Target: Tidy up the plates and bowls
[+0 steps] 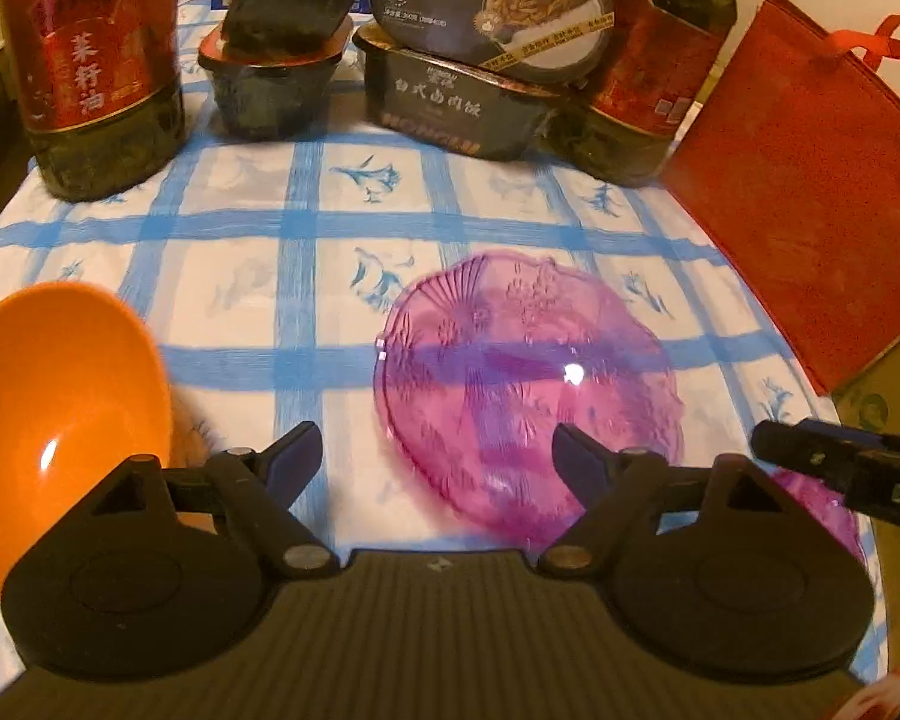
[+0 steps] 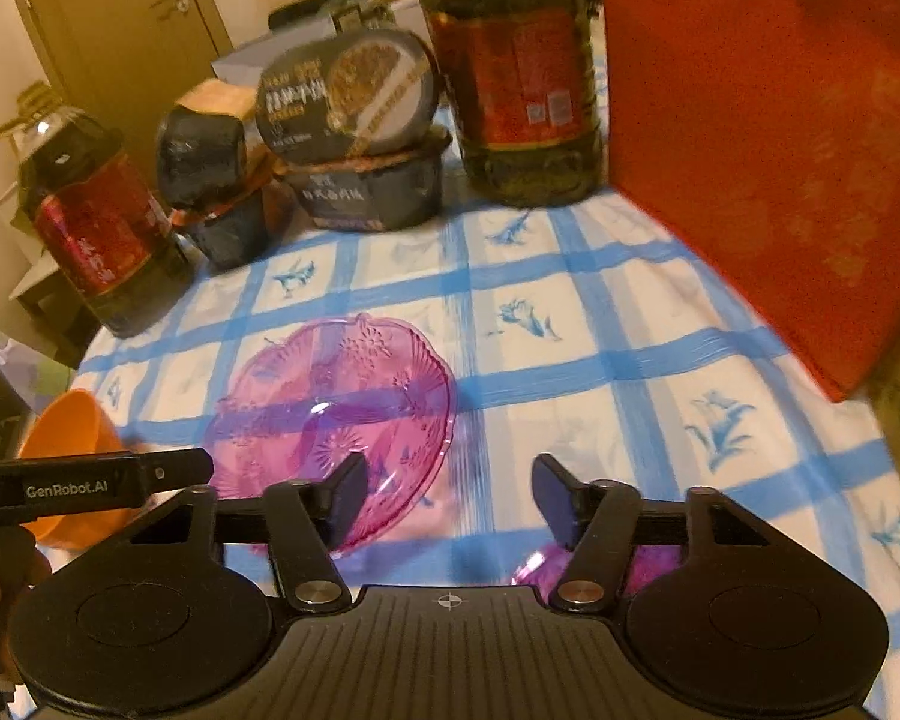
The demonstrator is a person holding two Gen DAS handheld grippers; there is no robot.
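Plate: pink translucent pressed-glass plate with scalloped rim [image 1: 528,384], flat on the blue-checked floral tablecloth [image 1: 240,276], centre-right in the left wrist view, centre-left in the right wrist view [image 2: 336,414].
Second pink piece: partly hidden behind the right gripper's finger, lower centre-right [image 2: 540,564]; kind not clear.
Bowl: orange plastic bowl [image 1: 60,414], lower left, just beside the left gripper.
Left gripper [image 1: 435,462]: spread wide, nothing between the jaws, above the plate's near rim.
Right gripper [image 2: 450,498]: parted, empty, near the plate's right rim.
Handling: likely stiff, slippery, breakable; low rim lying on cloth; best pinched at the near scalloped rim. Bowl probably light, forgiving; wall rim suits a pinch.
Edges: table edge close at lower left and right.
Room: open cloth mid-frame; 2 oil bottles [image 1: 90,72], stacked dark meal boxes [image 1: 462,90] along the top, red fabric bag [image 1: 810,210] at right.
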